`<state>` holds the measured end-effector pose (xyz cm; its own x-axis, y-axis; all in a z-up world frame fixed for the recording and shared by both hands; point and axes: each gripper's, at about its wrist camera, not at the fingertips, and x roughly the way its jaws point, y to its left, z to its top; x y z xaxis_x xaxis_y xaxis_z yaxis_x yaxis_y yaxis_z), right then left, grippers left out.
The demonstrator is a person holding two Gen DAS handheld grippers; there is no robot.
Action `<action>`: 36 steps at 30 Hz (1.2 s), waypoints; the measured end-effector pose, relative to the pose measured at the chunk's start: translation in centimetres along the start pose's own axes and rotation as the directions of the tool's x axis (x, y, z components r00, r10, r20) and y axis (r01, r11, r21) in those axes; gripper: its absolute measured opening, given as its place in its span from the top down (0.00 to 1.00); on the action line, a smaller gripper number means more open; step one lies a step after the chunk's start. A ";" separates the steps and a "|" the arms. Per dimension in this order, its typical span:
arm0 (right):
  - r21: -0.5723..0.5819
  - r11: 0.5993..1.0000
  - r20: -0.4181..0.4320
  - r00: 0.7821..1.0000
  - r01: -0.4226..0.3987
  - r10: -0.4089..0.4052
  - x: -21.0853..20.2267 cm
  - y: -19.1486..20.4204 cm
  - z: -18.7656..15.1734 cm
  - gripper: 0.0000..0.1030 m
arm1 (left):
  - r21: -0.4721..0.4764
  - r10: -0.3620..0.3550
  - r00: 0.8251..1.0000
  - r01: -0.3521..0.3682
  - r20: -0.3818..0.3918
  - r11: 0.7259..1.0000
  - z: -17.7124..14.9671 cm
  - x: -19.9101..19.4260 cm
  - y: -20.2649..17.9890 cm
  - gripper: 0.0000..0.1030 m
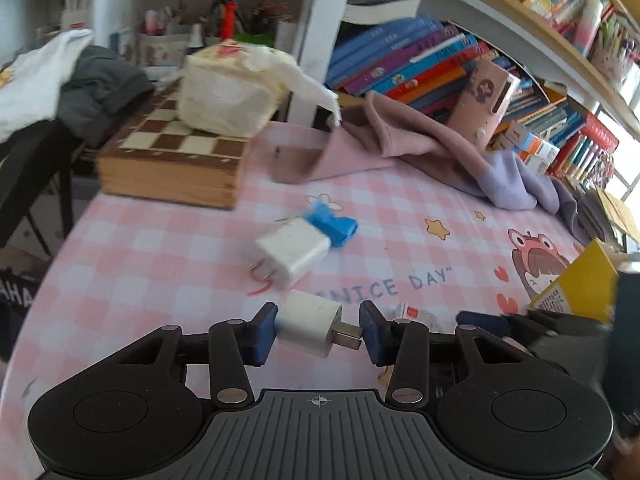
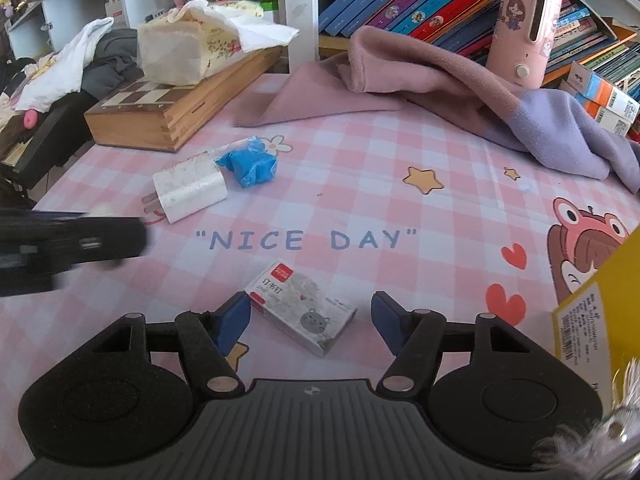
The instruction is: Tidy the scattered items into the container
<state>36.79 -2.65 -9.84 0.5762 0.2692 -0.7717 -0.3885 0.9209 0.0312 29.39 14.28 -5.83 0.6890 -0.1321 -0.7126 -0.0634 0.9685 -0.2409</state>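
Left gripper [image 1: 319, 330] pinches a small white charger [image 1: 310, 326] end to end: one blue pad on its flat back, the other against the tips of its metal prongs. The charger appears raised off the pink checked tablecloth [image 1: 168, 248].

Right gripper [image 2: 311, 318] hangs low over a small staple box [image 2: 303, 312]. The left pad touches or nearly touches the box's red end; the right pad stands clear of the other end, so the fingers are spread and not clamping.

Farther out and left, a larger white charger [image 2: 189, 186] lies on the cloth, prongs pointing left, with a crumpled blue wrapper [image 2: 251, 165] touching its far right corner.

A yellow box [image 2: 600, 312], possibly the container, stands at the right edge, near the right gripper; its inside is not visible.

Far left: a wooden chessboard case [image 2: 160, 110] with a tissue pack [image 2: 188, 46] on top. Far right: a pink and lilac cloth [image 2: 440, 80] lies in front of shelved books [image 2: 420, 4].
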 end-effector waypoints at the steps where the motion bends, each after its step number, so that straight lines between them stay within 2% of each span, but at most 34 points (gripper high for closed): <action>1: -0.004 1.000 0.007 1.000 0.000 0.000 0.1 0.1 0.0 0.39 | -0.010 0.004 1.000 -0.004 -0.003 1.000 -0.3 -0.5 0.3 0.58; 3: -0.014 1.000 0.021 1.000 -0.005 0.005 0.2 0.1 0.0 0.42 | -0.025 0.015 1.000 -0.015 -0.012 1.000 -1.0 -1.3 0.5 0.58; 7: -0.049 0.999 0.033 0.999 -0.018 0.019 0.2 0.4 0.2 0.67 | -0.055 0.019 1.000 -0.020 -0.020 0.998 -2.1 -2.5 0.8 0.58; 11: -0.051 0.998 0.035 0.999 -0.037 0.039 -0.5 0.4 0.3 0.71 | -0.050 0.013 1.000 -0.013 -0.016 0.999 -2.6 -3.3 0.4 0.58; 16: -0.070 0.996 0.064 0.997 -0.048 0.053 -2.6 0.6 0.2 0.73 | -0.027 0.002 1.000 -0.002 0.016 1.000 -2.7 -4.7 -0.3 0.58; 24: -0.099 0.992 -0.019 0.997 -0.075 0.074 -5.1 1.5 -3.1 0.72 | -0.030 -0.012 0.999 0.013 0.031 0.999 -3.7 -6.6 -0.8 0.58; 25: -0.102 0.992 -0.015 0.997 -0.075 0.074 -5.1 1.6 -3.1 0.70 | -0.029 -0.010 0.999 0.011 0.032 1.000 -3.8 -6.8 -0.8 0.58; 26: -0.109 0.992 -0.010 0.997 -0.071 0.071 -5.0 1.7 -3.0 0.61 | -0.030 -0.009 0.999 0.010 0.033 0.999 -4.0 -7.0 -0.8 0.58; 28: -0.120 0.991 -0.001 0.998 -0.058 0.058 -4.7 1.8 -3.0 0.58 | -0.036 -0.009 0.999 0.010 0.032 0.999 -4.3 -7.3 -0.8 0.58; 33: -0.080 0.995 -0.043 0.998 -0.056 0.052 -3.1 1.4 -3.1 0.62 | -0.046 -0.008 1.000 0.010 0.030 0.999 -4.9 -7.9 -0.7 0.58; 34: -0.083 0.995 -0.040 0.998 -0.061 0.058 -3.1 1.4 -3.2 0.69 | -0.050 -0.009 0.999 0.010 0.031 0.999 -5.0 -8.0 -0.6 0.58; 36: -0.099 0.993 -0.040 0.997 -0.069 0.065 -3.2 1.6 -3.2 0.73 | -0.061 -0.010 0.999 0.012 0.031 0.998 -5.2 -8.2 -0.4 0.58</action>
<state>32.05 -2.96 -9.35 0.5204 0.3173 -0.7928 -0.4964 0.8678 0.0215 20.01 13.89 -3.29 0.7119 -0.1349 -0.6892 -0.0992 0.9522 -0.2889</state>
